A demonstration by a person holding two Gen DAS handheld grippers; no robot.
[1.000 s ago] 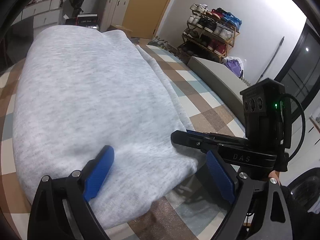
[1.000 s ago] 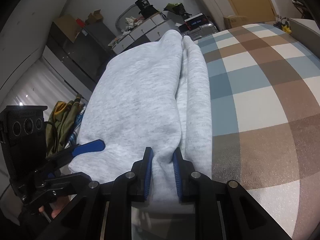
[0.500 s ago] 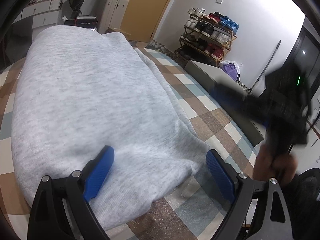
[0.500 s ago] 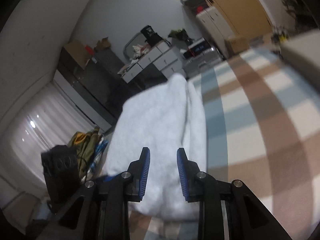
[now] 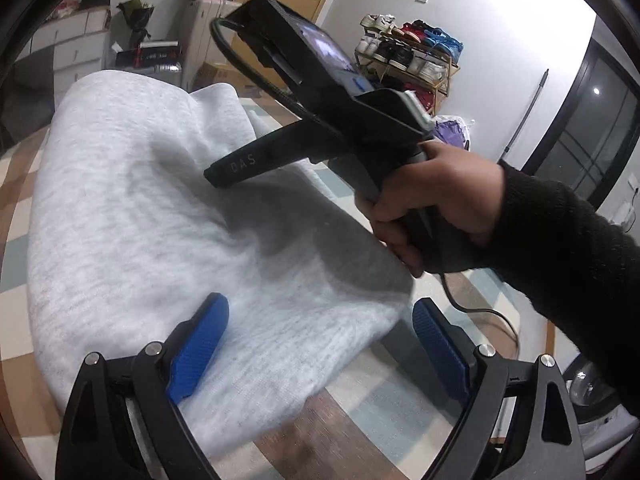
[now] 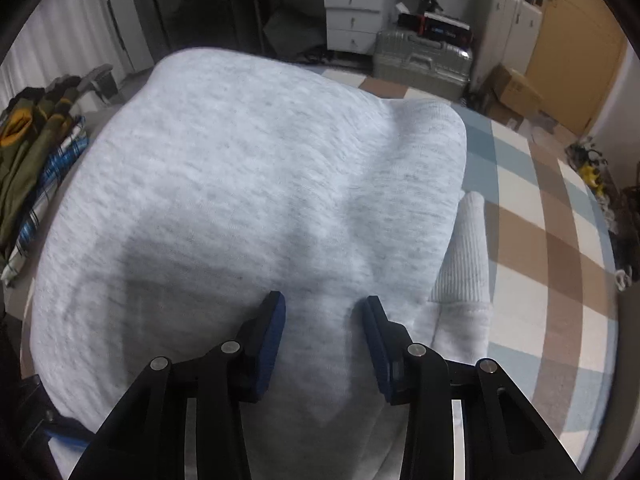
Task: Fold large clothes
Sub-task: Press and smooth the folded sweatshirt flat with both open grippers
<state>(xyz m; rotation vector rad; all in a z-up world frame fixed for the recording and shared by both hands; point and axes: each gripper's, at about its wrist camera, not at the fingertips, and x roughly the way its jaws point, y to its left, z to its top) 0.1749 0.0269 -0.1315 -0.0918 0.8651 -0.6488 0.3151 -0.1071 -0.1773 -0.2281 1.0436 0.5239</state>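
A large light grey sweatshirt (image 5: 140, 208) lies folded on a checkered mat (image 5: 384, 412). My left gripper (image 5: 320, 340) is open wide at its near corner: the left pad is over the cloth and the right pad is past the edge, over the mat. A hand in a black sleeve (image 5: 436, 208) holds the right gripper tool above the garment's middle. In the right wrist view my right gripper (image 6: 324, 320) points down over the grey cloth (image 6: 248, 184) with its jaws opening and nothing pinched between them. A ribbed cuff (image 6: 464, 264) sticks out at the right.
A pile of green and plaid clothes (image 6: 40, 148) lies left of the garment. Beyond the mat stand white drawers (image 6: 352, 12), a silver suitcase (image 6: 424, 64) and a cardboard box (image 6: 516, 92). A shoe rack (image 5: 408, 52) stands by the far wall.
My right gripper let go of the garment's edge, lifted and swung across over its middle, and its jaws widened. The left gripper has stayed put, open.
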